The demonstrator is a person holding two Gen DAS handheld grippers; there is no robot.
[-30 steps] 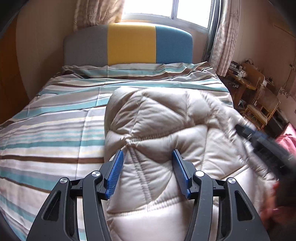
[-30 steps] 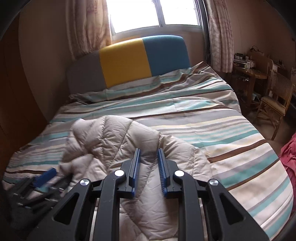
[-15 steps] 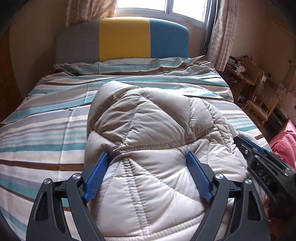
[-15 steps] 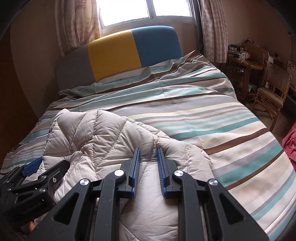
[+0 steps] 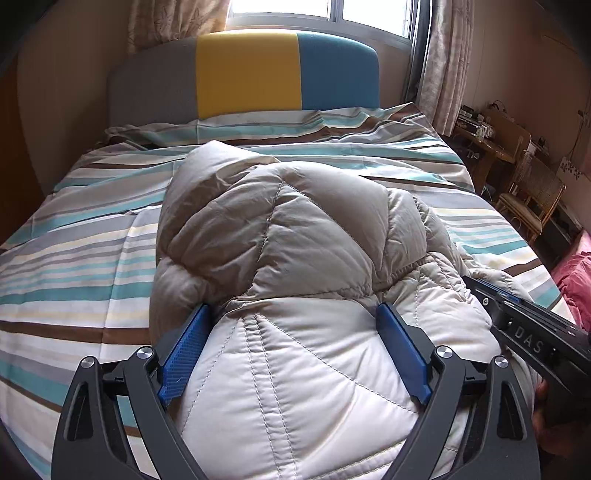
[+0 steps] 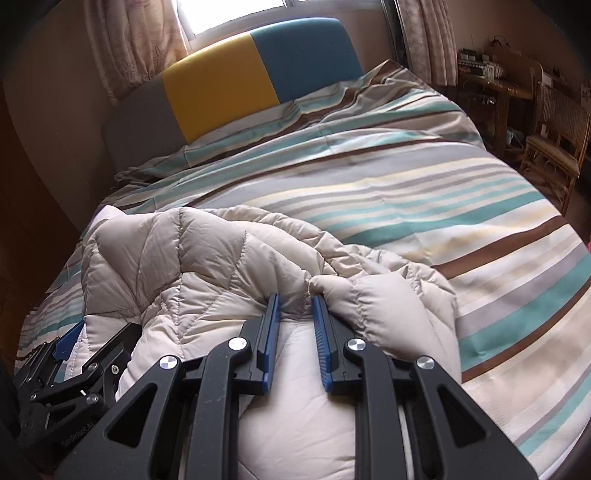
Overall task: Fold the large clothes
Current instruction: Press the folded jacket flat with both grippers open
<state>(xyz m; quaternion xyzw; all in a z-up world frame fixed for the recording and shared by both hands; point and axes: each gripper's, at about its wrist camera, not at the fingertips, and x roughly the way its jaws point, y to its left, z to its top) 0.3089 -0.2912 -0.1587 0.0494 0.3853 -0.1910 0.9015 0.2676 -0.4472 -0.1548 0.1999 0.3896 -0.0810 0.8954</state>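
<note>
One puffy jacket point(image 5: 295, 258) on striped bed point(image 5: 74, 266); chair point(image 6: 554, 140) aside.

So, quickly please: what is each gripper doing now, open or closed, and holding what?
Left gripper: fingers just opened wide, puffy jacket bulging between them, not clamped.
Right gripper: closed on a fold of the jacket.

A bed point(image 5: 92, 266) filled most of both views, made up with a cover striped in teal, grey, cream and brown. Its padded headboard point(image 5: 243, 74) stood in three upright panels: grey, yellow, then blue. Behind the headboard a bright window point(image 5: 317, 14) was flanked by patterned curtains point(image 5: 443, 66). Off the far right side of the bed stood a wooden desk point(image 5: 487, 144) cluttered with small items too small to tell, and a wicker chair point(image 6: 554, 136) beside it. Pink fabric point(image 5: 576, 273) showed at the right edge.
</note>
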